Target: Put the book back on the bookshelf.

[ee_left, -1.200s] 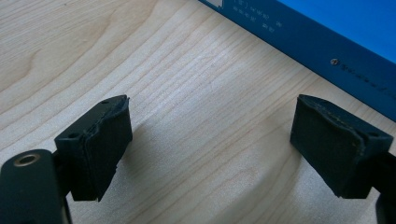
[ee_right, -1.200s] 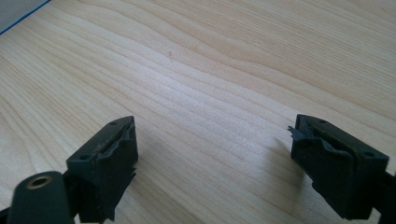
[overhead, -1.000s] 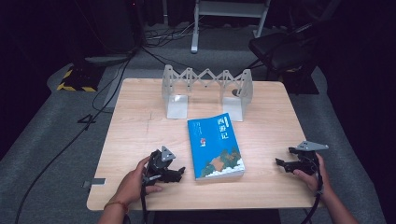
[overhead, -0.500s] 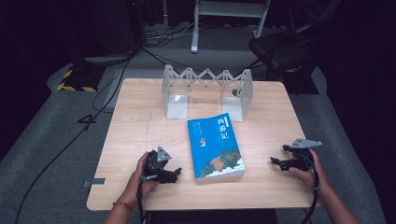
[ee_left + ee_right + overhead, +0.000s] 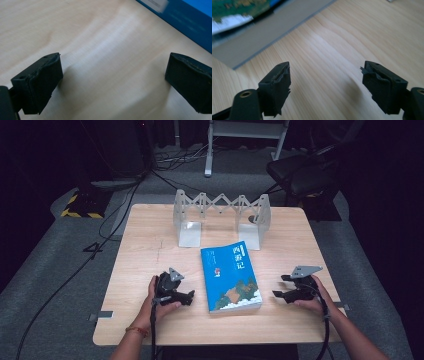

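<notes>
A blue paperback book [image 5: 231, 276] lies flat, cover up, at the middle of the wooden table [image 5: 150, 245]. My left gripper [image 5: 189, 296] rests on the table just left of the book and points at it. Its jaws have just been opening and stand wide, open, with bare wood between them [image 5: 112, 82]; the book's edge [image 5: 185, 22] lies ahead. My right gripper [image 5: 280, 287] sits right of the book, facing it. Its jaws have just been closing a little but stay apart, nothing between them [image 5: 324, 85]. The book's page edge [image 5: 262, 37] is beyond them.
A grey metal expanding book rack [image 5: 220, 217] stands upright behind the book, near the table's far edge. A person's hands hold both grippers from the table's near edge. Cables, a chair [image 5: 300, 175] and a stand are on the dark floor around.
The right gripper has slid left, closer to the book. The left gripper has shifted slightly away from the near edge. The book has not moved.
</notes>
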